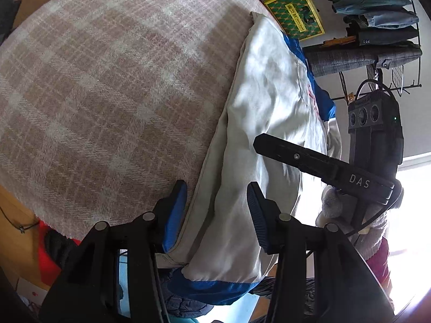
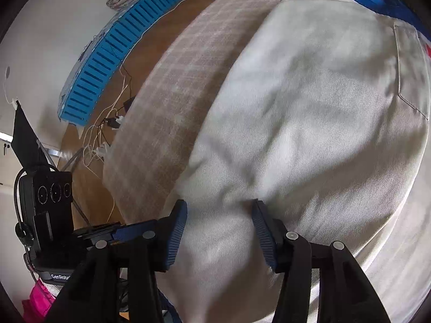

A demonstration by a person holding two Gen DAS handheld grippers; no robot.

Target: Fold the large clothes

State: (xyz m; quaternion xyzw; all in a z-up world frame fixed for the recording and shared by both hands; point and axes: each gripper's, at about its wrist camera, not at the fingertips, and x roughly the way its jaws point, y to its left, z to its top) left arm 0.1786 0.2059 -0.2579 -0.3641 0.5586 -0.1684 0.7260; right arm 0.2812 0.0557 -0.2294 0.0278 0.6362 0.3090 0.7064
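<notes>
A large white garment with blue trim (image 1: 269, 102) lies along the right edge of a table covered by a beige checked cloth (image 1: 107, 80). My left gripper (image 1: 216, 202) is open, its blue pads (image 1: 175, 210) straddling the garment's near hem without closing on it. The right gripper (image 1: 323, 164) shows in the left wrist view as a black bar over the garment's right side. In the right wrist view my right gripper (image 2: 218, 223) is open just above the white fabric (image 2: 309, 134), which fills the view and shows a sewn pocket (image 2: 409, 80).
A rack with folded jeans and dark clothes (image 1: 377, 27) stands beyond the table. A yellow-green box (image 1: 296, 13) leans by the wall. Blue slatted panel (image 2: 121, 48) and cables (image 2: 107, 134) lie on the wooden floor. Clothes lie below the table's near edge (image 1: 54, 242).
</notes>
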